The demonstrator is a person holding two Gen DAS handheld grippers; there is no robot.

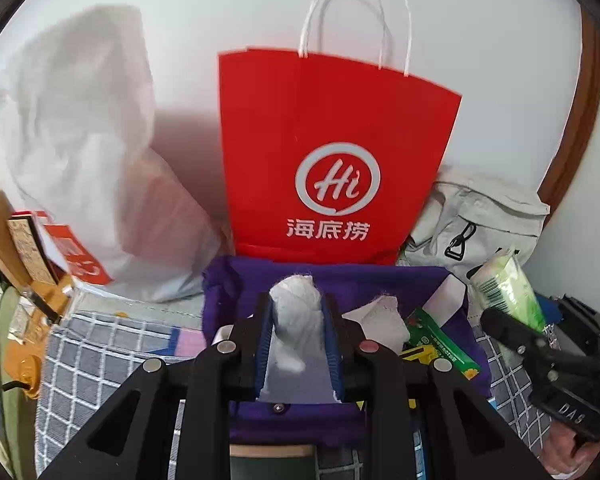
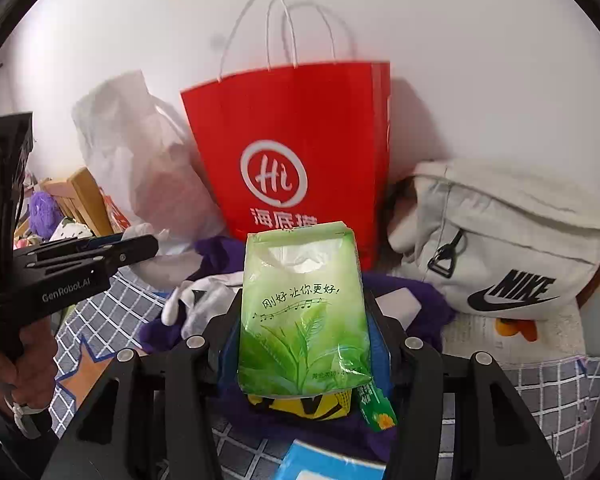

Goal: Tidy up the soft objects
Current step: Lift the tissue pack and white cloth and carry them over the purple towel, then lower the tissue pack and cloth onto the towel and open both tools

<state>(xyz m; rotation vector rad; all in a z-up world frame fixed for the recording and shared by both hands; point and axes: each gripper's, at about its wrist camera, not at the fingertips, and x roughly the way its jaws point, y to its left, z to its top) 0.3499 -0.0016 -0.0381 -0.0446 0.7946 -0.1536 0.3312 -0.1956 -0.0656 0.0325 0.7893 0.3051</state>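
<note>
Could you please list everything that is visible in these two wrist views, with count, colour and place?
paper bag: 1, red with white handles, upright against the wall, centre back.
plastic bag: 1, white, left of the paper bag.
sling bag: 1, light grey with black logo, right of the paper bag.
purple cloth: 1, purple, in front of the paper bag.
white cloth: 1, white, held over the purple cloth.
tissue pack: 1, green, held above the purple cloth.
green box: 1, green, on the purple cloth.
checked sheet: 1, grey and white, underneath.
left gripper: 1, black, shut on the white cloth.
right gripper: 1, black, shut on the tissue pack.
</note>
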